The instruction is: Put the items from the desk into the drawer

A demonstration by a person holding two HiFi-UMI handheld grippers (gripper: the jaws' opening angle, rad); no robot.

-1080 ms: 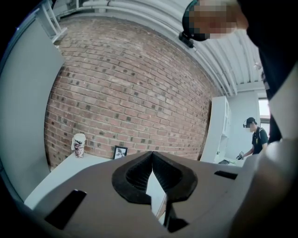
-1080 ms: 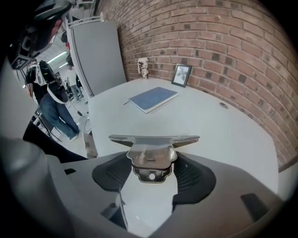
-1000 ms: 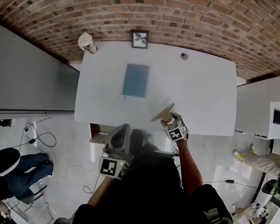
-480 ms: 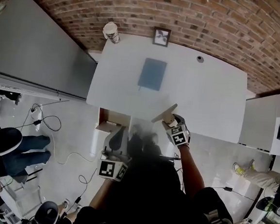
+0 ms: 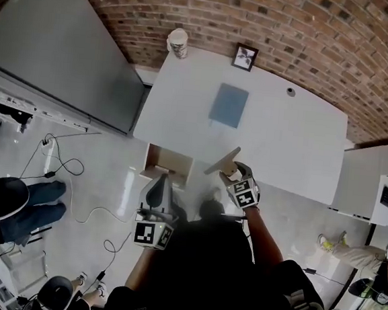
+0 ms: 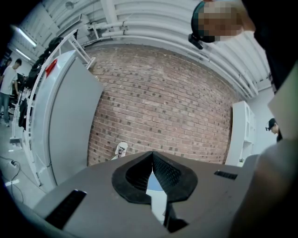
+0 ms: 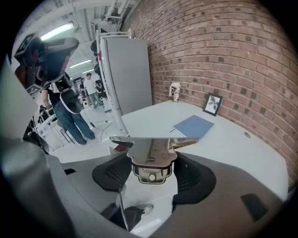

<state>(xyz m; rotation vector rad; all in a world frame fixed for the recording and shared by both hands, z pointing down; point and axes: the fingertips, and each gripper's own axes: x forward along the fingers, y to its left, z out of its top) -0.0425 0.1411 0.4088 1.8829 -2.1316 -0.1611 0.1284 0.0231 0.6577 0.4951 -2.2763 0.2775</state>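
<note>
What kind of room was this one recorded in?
Probably an open office or lab workspace: a white desk against a brick wall holds a notebook and framed picture, loose cables cross the floor, and other people are nearby.

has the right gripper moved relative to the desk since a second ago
Yes: the right gripper, shut on a shiny metal tool, has drawn back from over the desk to its front edge.

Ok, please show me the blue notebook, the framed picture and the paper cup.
Flat blue notebook (image 5: 229,105), head view, centre of cover.
Small black-framed picture (image 5: 244,56), head view, middle of glass.
White paper cup (image 5: 179,43), head view, its side.
</note>
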